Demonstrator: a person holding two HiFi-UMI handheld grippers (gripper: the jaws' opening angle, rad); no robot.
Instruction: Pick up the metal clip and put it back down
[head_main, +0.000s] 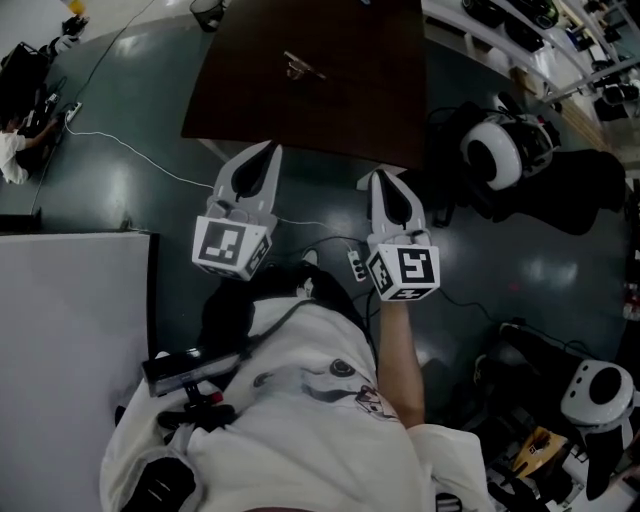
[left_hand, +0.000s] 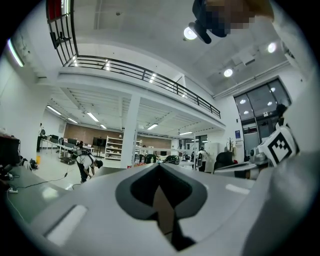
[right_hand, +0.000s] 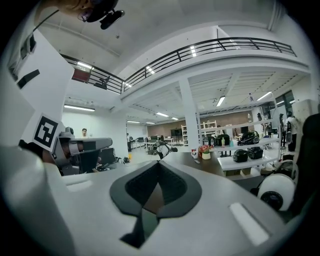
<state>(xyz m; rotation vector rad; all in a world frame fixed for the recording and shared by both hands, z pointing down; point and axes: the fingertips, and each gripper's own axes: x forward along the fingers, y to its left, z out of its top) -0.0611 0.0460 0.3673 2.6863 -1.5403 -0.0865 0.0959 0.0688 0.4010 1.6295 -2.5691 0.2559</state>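
Observation:
The metal clip (head_main: 300, 68) lies on a dark brown table (head_main: 350, 110) at the top of the head view, small and silvery. Both grippers are held in front of the table's near edge, well short of the clip. My left gripper (head_main: 270, 150) points towards the table's near left part, jaws together and nothing between them. My right gripper (head_main: 378, 177) hovers just off the near edge, its jaws also closed and empty. In the left gripper view the left gripper (left_hand: 160, 165) has its tips meeting; the right gripper (right_hand: 159, 163) looks the same in its own view. The clip is too small to pick out in either gripper view.
A white panel (head_main: 70, 350) stands at the lower left. Cables (head_main: 130, 150) and a power strip (head_main: 357, 265) lie on the dark floor. Round white-and-black machines (head_main: 495, 150) (head_main: 597, 392) sit at the right. A person (left_hand: 86, 162) bends over far off in the hall.

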